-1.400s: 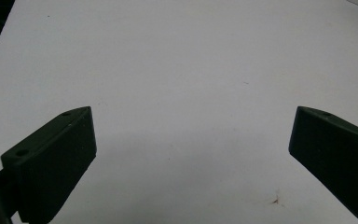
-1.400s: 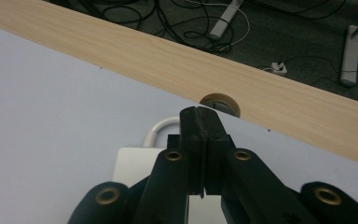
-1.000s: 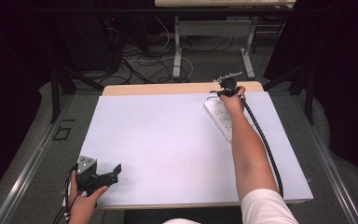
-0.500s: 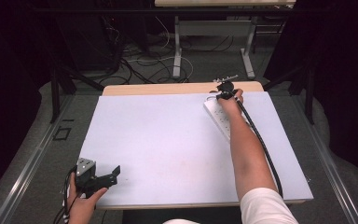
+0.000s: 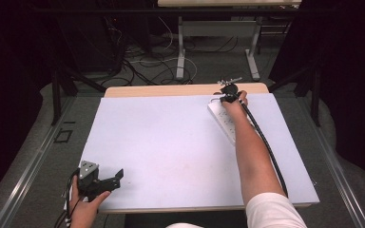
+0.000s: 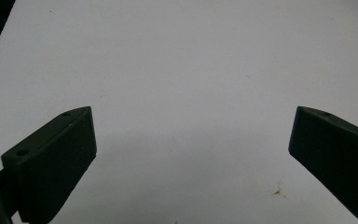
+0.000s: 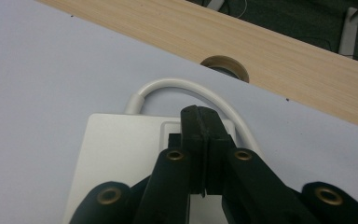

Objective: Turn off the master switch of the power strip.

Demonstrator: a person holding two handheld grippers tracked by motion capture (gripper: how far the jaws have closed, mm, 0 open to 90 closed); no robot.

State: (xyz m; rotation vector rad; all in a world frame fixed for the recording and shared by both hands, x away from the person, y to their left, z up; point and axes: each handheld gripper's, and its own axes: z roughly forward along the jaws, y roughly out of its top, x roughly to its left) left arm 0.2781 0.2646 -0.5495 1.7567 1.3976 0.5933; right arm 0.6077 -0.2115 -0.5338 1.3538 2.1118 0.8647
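Right gripper (image 7: 200,140) shut, tips pressed onto strip (image 5: 222,119) at desk's far edge, probably working its switch; left gripper (image 5: 105,181) open, parked at near-left corner

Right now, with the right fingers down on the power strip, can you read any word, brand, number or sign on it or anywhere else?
None can be read.
Power strip: its white top is plain in the right gripper view; in the high view its sockets are too small to show any marking.
White table cover: blank, a few small specks.
Wooden table edge: no print.
Both grippers: no label visible.
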